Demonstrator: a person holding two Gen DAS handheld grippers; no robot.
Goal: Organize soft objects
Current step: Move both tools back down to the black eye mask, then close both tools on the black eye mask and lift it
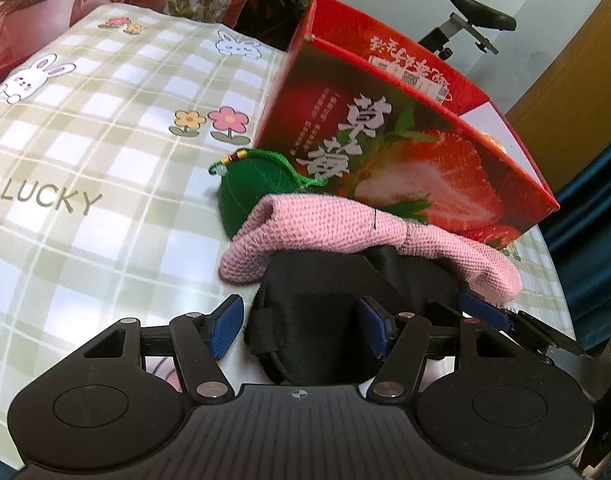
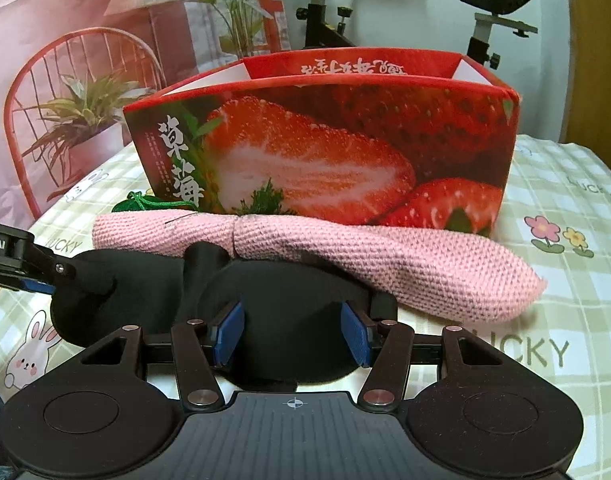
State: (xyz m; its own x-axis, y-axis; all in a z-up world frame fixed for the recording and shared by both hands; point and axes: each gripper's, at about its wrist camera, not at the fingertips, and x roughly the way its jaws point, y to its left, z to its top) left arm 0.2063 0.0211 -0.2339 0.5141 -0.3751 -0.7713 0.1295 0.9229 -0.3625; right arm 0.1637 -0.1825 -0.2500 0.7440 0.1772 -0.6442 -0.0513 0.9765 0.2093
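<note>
The checked tablecloth (image 1: 85,152), glossy and printed with rabbits, flowers and the word LUCKY, covers the whole work surface, and it looks slick enough for cloth to slide on. At twelve o'clock from both hands stands the strawberry box (image 2: 325,144), stiff printed card with its top open, probably the bin the soft things are meant for. That would explain why they lie bunched against its near wall.

Next down in size, the pink knitted piece (image 2: 345,256) runs along the foot of the box, a limp, coarse-stitched roll that sags at its three o'clock end. In front of it, at six o'clock, sits the black eye mask (image 2: 281,312), two matte padded lobes with a strap, part of it tucked under the knit.

The left gripper (image 1: 301,328) straddles one lobe and the right gripper (image 2: 291,334) the other, one hand per end, I think to keep the floppy thing from folding. Both stand part-open; whether the blue pads (image 2: 227,332) are pressing yet I cannot tell.

Smallest is the green stitched pouch (image 1: 257,188) with its cord, at ten o'clock beside the box.
</note>
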